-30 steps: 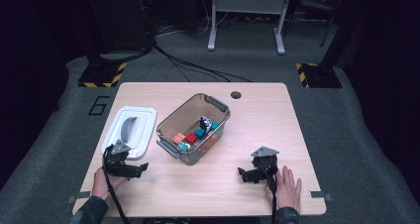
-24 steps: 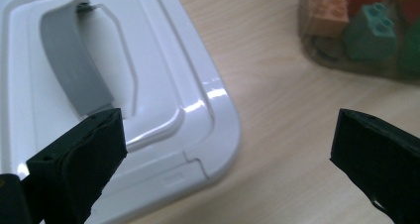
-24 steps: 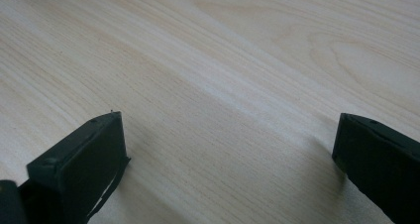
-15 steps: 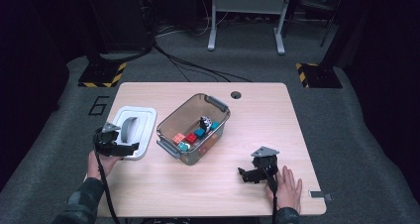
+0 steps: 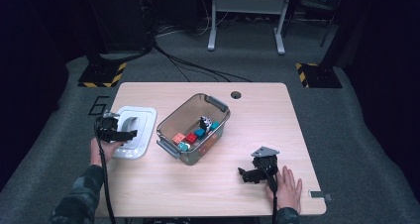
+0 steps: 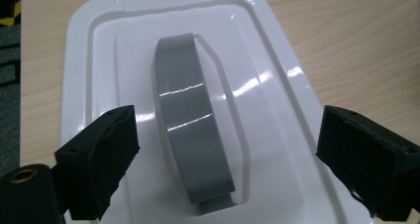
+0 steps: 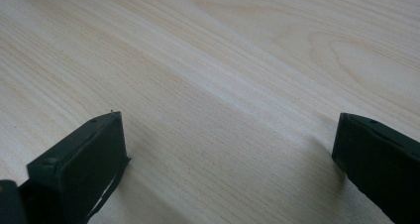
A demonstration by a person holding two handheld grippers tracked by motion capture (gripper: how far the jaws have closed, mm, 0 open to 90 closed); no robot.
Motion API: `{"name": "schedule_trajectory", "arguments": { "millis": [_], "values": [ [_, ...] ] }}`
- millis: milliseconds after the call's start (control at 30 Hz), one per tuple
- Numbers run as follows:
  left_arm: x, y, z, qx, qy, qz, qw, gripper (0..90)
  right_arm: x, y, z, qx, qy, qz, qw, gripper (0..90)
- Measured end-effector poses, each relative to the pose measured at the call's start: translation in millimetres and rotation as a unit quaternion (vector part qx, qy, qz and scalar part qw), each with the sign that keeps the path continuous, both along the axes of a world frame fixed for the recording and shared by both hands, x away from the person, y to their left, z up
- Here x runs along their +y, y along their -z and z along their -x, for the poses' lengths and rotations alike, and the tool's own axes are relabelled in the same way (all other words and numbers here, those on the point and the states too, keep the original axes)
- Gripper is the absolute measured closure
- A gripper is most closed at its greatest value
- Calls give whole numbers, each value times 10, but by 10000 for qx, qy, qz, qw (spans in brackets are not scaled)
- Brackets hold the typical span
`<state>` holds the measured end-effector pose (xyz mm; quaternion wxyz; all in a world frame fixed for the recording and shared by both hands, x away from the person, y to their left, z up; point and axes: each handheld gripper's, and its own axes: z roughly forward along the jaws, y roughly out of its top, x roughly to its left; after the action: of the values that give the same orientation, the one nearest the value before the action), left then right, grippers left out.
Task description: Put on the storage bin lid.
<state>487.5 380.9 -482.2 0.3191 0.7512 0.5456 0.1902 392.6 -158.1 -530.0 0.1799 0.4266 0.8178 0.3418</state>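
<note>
A white lid (image 5: 143,116) with a grey handle (image 6: 188,110) lies flat at the table's left. My left gripper (image 5: 130,136) hovers over the lid's near half. In the left gripper view it (image 6: 228,135) is open; its jaws have just been closing a little, with the handle between them and untouched. A clear grey bin (image 5: 171,131) at mid-table holds several coloured blocks (image 5: 190,137). My right gripper (image 5: 246,175) rests near the front right, and the right gripper view shows it (image 7: 228,135) open over bare wood.
The table (image 5: 257,130) has a cable hole (image 5: 236,94) at its back edge. A person's hand (image 5: 288,187) lies flat by the right gripper. Dark floor with cables and yellow-black stand feet (image 5: 101,75) surrounds the table.
My left gripper has moved from the front left of the table back onto the white lid. The right gripper and the bin have stayed put.
</note>
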Motion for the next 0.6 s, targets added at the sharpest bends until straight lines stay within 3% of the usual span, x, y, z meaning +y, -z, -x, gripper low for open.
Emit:
{"name": "schedule_trajectory", "arguments": {
  "millis": [267,433,600],
  "values": [
    [65,84,-127,162,-238,183,9994,219,-2,0,-1,-3,-11,6,10000,0],
    [108,141,-163,243,-341,143,9990,382,-1,0,-1,-2,-6,4,10000,0],
    [109,144,-162,183,-384,160,9990,553,0,-2,0,11,-1,0,10000,0]
  ]
}}
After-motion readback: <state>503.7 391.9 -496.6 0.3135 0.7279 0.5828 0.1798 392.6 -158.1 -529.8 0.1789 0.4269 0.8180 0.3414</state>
